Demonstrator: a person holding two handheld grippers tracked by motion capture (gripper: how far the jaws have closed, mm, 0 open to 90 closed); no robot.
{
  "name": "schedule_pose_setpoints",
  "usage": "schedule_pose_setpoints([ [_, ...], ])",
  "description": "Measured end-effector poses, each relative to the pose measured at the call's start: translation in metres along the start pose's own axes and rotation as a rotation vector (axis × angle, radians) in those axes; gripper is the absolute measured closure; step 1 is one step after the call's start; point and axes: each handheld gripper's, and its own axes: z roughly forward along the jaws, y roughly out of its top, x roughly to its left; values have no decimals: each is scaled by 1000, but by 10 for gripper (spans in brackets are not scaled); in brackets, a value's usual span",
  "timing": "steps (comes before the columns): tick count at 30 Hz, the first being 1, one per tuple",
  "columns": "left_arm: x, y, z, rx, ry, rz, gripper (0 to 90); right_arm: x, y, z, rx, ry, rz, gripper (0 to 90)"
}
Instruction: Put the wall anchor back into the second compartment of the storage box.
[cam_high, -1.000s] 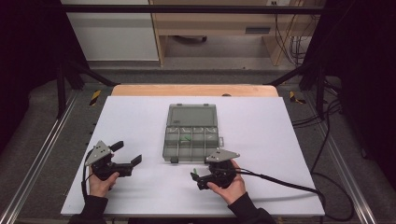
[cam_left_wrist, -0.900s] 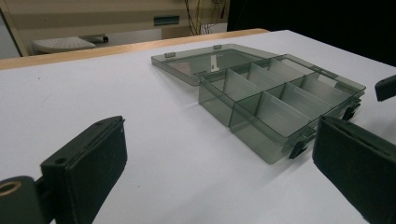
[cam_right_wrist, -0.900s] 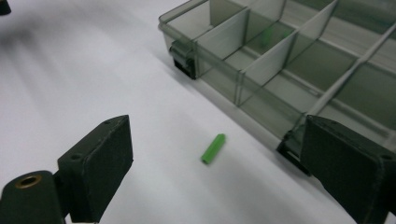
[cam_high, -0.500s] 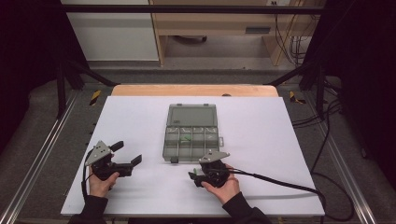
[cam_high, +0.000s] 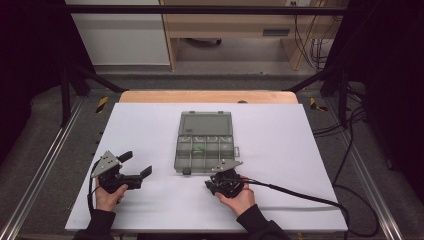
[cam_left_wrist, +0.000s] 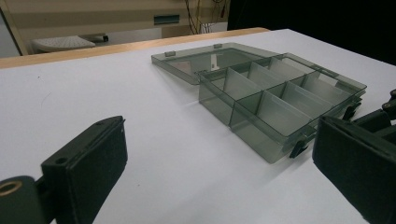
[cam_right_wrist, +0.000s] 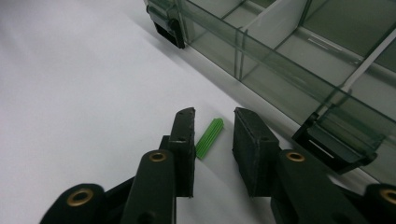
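Observation:
A clear grey compartment box (cam_high: 205, 142) lies open mid-table, lid folded back, with a small green piece (cam_high: 200, 148) in one cell. My right gripper (cam_high: 212, 186) sits low just in front of the box's near edge. In the right gripper view, a green plastic wall plug (cam_right_wrist: 209, 138) lies on the white table between the jaws of my right gripper (cam_right_wrist: 214, 116). The jaws have just been closing and stand narrow around the plug, with a gap still showing on its right side. My left gripper (cam_high: 137, 164) rests at the near left, open wide and empty (cam_left_wrist: 219, 154).
The box (cam_left_wrist: 280, 93) has several divided cells and dark latches on its near wall (cam_right_wrist: 289, 51). The white table top (cam_high: 300, 150) runs to a wooden strip at the back. A black cable (cam_high: 300, 192) trails right from the right gripper.
My right gripper has sunk toward the table and shifted slightly left, and its jaws have narrowed from wide open. The left gripper has stayed where it was.

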Motion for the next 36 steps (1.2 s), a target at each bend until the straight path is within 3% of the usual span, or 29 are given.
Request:
schedule_pose_setpoints([
  [15,0,0,0,-1,0,-1,31,-1,0,1,20,21,-3,838],
  [23,0,0,0,-1,0,0,31,-2,1,1,24,28,4,847],
  [29,0,0,0,-3,1,0,31,-1,5,-7,-7,45,2,848],
  [36,0,0,0,-2,2,0,31,-4,16,-28,-86,52,-8,849],
])
